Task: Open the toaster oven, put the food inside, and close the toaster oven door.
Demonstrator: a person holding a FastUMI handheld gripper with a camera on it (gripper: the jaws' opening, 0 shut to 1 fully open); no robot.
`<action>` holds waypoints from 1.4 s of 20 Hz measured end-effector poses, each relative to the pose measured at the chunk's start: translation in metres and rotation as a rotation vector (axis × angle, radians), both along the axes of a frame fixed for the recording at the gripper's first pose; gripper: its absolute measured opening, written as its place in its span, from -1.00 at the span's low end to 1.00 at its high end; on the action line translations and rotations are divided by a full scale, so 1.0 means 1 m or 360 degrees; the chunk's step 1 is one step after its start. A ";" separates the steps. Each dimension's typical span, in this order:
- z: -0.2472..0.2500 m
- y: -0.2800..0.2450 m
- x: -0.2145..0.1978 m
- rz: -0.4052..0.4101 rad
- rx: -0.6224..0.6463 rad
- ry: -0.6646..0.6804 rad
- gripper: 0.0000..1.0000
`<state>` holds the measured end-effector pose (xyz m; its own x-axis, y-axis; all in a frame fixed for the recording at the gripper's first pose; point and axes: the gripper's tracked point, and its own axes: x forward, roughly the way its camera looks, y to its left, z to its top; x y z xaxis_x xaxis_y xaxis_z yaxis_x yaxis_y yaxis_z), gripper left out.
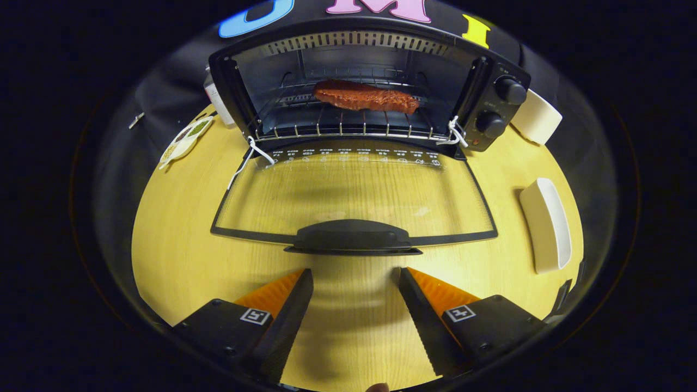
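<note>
Gripper [354, 275] released, fingers spread apart, nothing between them, hovering over light wooden table [174, 256] near its front edge. Black plastic door handle [353, 237] just ahead of fingertips, not touched. Black toaster oven [493, 103] at table's back edge; glass door [354, 190] folded down flat. Reddish-brown slab of meat [365, 97] lying on wire rack [348, 129] inside. White oblong dish [546, 224] near right edge.

A pale wooden table [179, 256] spans the middle and lower frame, evenly lit, with soft shadows at lower centre. Black cloth wall [163, 81] curves across the upper frame behind it.
</note>
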<state>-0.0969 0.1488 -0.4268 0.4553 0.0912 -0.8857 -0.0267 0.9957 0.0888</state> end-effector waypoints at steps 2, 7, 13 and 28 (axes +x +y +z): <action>-0.004 0.001 0.009 -0.0032 0.0001 -0.0005 1.00; 0.002 -0.001 0.010 -0.0050 -0.0005 -0.0029 0.99; 0.020 -0.002 0.008 -0.0055 0.0018 -0.0117 0.99; 0.109 -0.004 0.042 -0.0086 0.0166 -0.0510 0.99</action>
